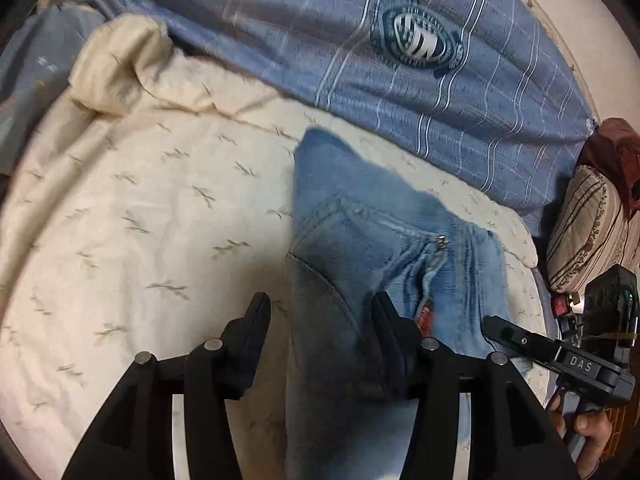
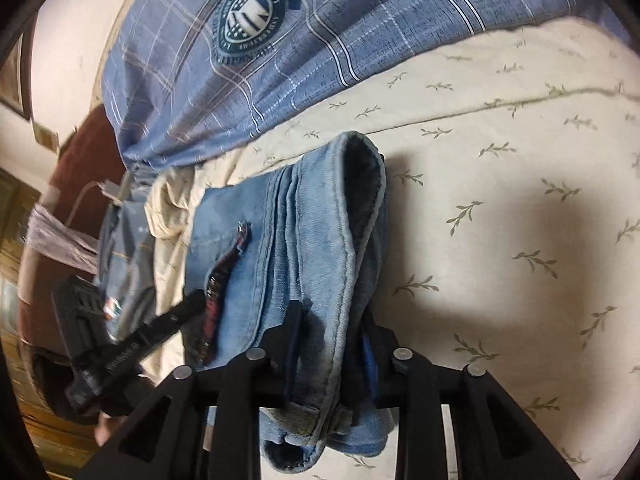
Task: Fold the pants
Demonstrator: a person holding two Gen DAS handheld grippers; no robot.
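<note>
Pants: the jeans (image 1: 352,248) lie bunched in a folded stack on the cream leaf-print sheet (image 1: 140,208), zipper and a red tag facing up, waistband end nearest the grippers.
Left gripper (image 1: 320,320): jaws spread, one finger out over the bare sheet, the other on the denim; it pinches nothing that I can see.
Right gripper (image 2: 332,328): its fingers straddle the thick seamed edge of the stack; whether the pads press on the cloth or have let go I cannot tell.
Progress: the legs look doubled over into a compact bundle, so most of the folding seems done; the edges are uneven and one cuff gapes open, so squaring and flattening look left.
Surroundings: a blue plaid blanket (image 1: 400,60) with a round crest lies behind the jeans, and a striped pillow (image 1: 588,228) sits near the bed's edge.
</note>
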